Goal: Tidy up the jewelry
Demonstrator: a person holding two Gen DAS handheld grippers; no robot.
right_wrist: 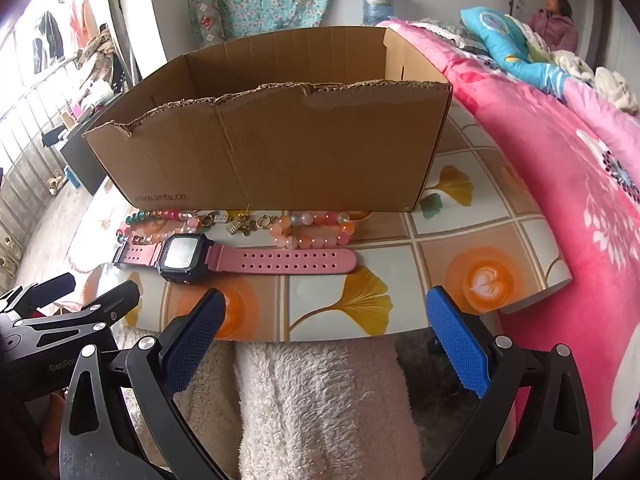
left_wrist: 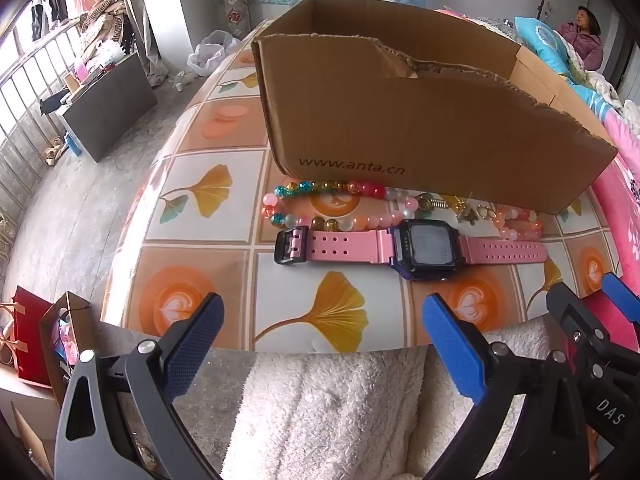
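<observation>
A pink-strapped digital watch lies flat on the patterned table. Behind it sit a multicoloured bead bracelet, a peach bead bracelet and small gold trinkets, all along the front wall of an open brown cardboard box. My left gripper hangs open over the table's near edge, short of the watch, nothing between its blue pads. My right gripper is open too, to the right of the left one and equally empty.
The table has a tiled ginkgo-leaf cover. A white fleece lap lies below the near edge. A pink floral bed runs along the right, with a person seated far behind. Paper bags stand at the lower left.
</observation>
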